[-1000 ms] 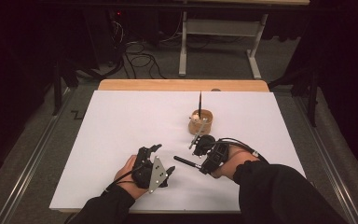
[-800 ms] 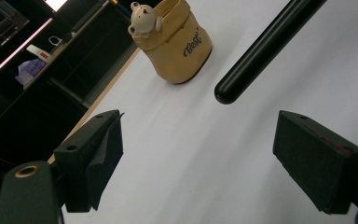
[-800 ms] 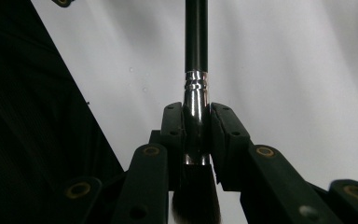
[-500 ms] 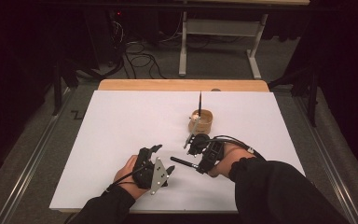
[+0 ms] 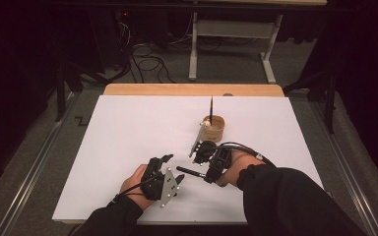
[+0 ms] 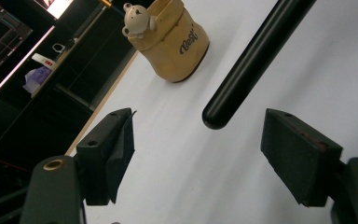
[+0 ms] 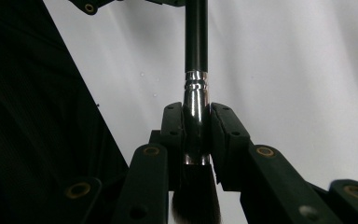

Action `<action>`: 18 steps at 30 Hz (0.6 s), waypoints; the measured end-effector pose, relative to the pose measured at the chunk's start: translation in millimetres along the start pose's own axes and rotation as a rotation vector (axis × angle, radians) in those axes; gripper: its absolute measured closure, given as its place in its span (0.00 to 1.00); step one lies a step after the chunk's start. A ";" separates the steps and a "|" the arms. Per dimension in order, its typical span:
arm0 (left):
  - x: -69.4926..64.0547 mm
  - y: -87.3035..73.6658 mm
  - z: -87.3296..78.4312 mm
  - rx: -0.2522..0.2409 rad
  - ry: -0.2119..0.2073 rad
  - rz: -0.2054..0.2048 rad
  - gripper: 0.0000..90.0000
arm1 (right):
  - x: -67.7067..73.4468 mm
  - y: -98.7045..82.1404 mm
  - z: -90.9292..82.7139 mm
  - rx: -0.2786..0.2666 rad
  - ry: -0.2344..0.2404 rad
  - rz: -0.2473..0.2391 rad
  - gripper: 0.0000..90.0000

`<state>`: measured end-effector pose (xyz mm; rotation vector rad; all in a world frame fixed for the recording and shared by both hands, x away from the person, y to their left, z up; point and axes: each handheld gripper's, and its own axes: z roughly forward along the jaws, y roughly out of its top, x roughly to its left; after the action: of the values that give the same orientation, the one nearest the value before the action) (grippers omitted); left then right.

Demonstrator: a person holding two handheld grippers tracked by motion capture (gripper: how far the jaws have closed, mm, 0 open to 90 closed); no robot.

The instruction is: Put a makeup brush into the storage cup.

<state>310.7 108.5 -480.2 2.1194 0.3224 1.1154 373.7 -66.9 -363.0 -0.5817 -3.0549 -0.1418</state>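
Observation:
A black-handled brush [image 5: 191, 171] lies level above the white table, handle pointing left. My right gripper [image 5: 207, 174] is shut on its silver ferrule [image 7: 196, 95], with the bristles [image 7: 195, 205] behind the jaws. My left gripper [image 5: 173, 168] faces the handle's rounded end [image 6: 214, 116]. Its jaws have just been closing, but they still stand apart on either side of that end, and the pads [image 6: 121, 149] do not touch it. A tan cup [image 5: 216, 129] with a small bear figure [image 6: 133, 18] stands behind, holding a thin dark stick [image 5: 210, 105].
The white sheet [image 5: 128, 132] covers the table, with a wooden strip [image 5: 192, 89] along the far edge. Beyond it are cables and a table frame [image 5: 226, 49] on the dark floor. Both forearms in dark sleeves come in from the bottom.
The right gripper has carried the brush slightly to the left, bringing the handle's end closer to the left gripper. The left hand has stayed in place.

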 end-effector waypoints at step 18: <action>-6.1 0.9 -2.2 -0.010 0.000 0.082 0.57 | 2.9 11.8 3.1 0.036 0.009 -0.006 0.86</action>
<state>305.2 105.8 -482.6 2.1401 0.2305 1.1618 375.3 -54.7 -365.0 -0.5686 -3.0441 -0.0894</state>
